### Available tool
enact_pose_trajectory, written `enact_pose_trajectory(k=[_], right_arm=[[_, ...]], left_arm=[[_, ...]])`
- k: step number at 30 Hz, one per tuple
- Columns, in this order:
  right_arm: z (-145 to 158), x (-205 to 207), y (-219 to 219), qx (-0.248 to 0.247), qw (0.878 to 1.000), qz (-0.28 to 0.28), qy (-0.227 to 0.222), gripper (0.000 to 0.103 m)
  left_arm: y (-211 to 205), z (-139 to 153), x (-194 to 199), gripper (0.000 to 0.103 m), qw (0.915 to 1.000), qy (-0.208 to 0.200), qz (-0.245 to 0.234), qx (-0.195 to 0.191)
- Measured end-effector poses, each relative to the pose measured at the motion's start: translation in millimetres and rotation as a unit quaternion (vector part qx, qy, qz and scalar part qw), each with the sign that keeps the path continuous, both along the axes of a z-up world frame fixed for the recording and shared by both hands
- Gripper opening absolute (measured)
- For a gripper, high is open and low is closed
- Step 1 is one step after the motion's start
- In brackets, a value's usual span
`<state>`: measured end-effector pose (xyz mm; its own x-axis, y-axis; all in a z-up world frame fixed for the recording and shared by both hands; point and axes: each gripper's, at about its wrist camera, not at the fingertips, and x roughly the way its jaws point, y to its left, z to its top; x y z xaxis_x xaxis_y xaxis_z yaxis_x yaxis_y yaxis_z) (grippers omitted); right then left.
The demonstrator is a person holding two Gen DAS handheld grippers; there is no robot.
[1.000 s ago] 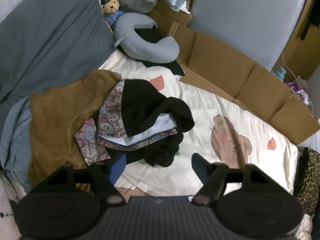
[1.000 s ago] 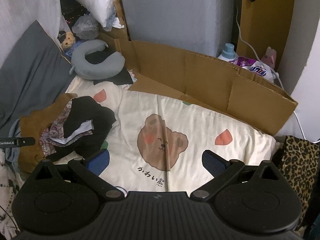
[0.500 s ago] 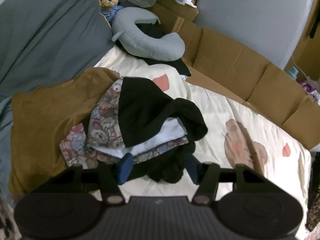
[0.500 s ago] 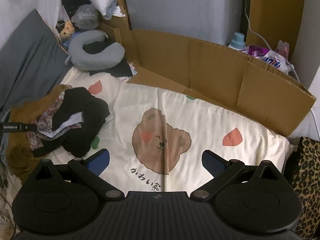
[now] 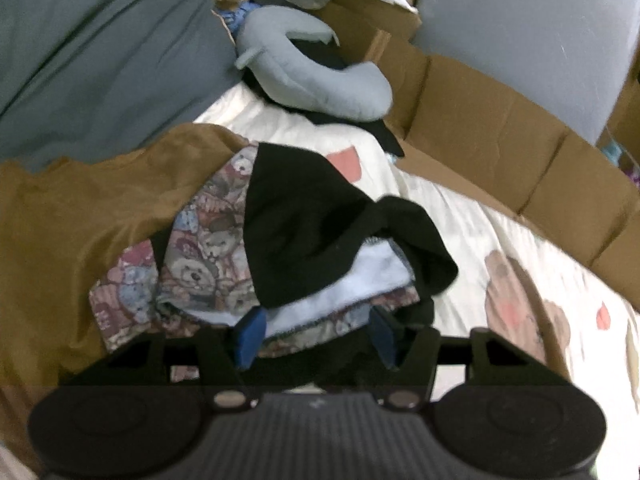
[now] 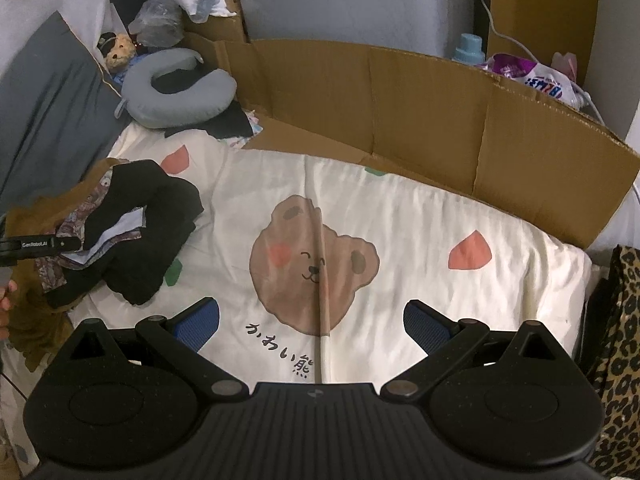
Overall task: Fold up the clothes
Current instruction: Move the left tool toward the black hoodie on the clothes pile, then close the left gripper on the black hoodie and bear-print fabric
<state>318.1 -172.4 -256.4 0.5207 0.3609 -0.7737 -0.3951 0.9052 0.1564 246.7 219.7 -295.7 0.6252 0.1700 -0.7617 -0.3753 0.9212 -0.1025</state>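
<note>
On my left, my left gripper (image 5: 316, 330) sits jaws apart at the near edge of the clothes pile (image 5: 280, 240), about to pick a garment, and next it must close on one layer only, while my right gripper (image 6: 312, 326) hangs wide over the bear sheet (image 6: 400, 220).

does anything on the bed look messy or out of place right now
Yes. The clothes pile lies crumpled at the bed's left side: a black garment bunched over a bear-print piece and a brown one. The left gripper is open at its near edge.
</note>
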Motion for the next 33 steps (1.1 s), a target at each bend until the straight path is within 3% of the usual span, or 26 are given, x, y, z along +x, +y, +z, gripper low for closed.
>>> enact_pose_trajectory(k=[2, 12, 23, 27, 33], right_arm=[[-3, -1, -1, 0.004, 1.0, -0.001, -0.001, 0.101], [-13, -1, -2, -0.001, 1.0, 0.001, 0.003, 0.101], [-23, -2, 1, -0.003, 1.0, 0.006, 0.013, 0.101], [-24, -2, 2, -0.002, 1.0, 0.007, 0.014, 0.101], [-24, -3, 4, -0.004, 1.0, 0.01, 0.013, 0.101]], left_arm=[[3, -6, 0, 0.06, 1.0, -0.009, 0.005, 0.0], [20, -22, -2, 0.06, 0.996, 0.023, 0.002, 0.086], [22, 2, -8, 0.066, 0.9904, 0.006, -0.042, 0.132], [23, -12, 2, 0.067, 0.9826, 0.03, -0.076, 0.166], [20, -48, 9, 0.067, 0.9642, 0.082, -0.134, 0.213]])
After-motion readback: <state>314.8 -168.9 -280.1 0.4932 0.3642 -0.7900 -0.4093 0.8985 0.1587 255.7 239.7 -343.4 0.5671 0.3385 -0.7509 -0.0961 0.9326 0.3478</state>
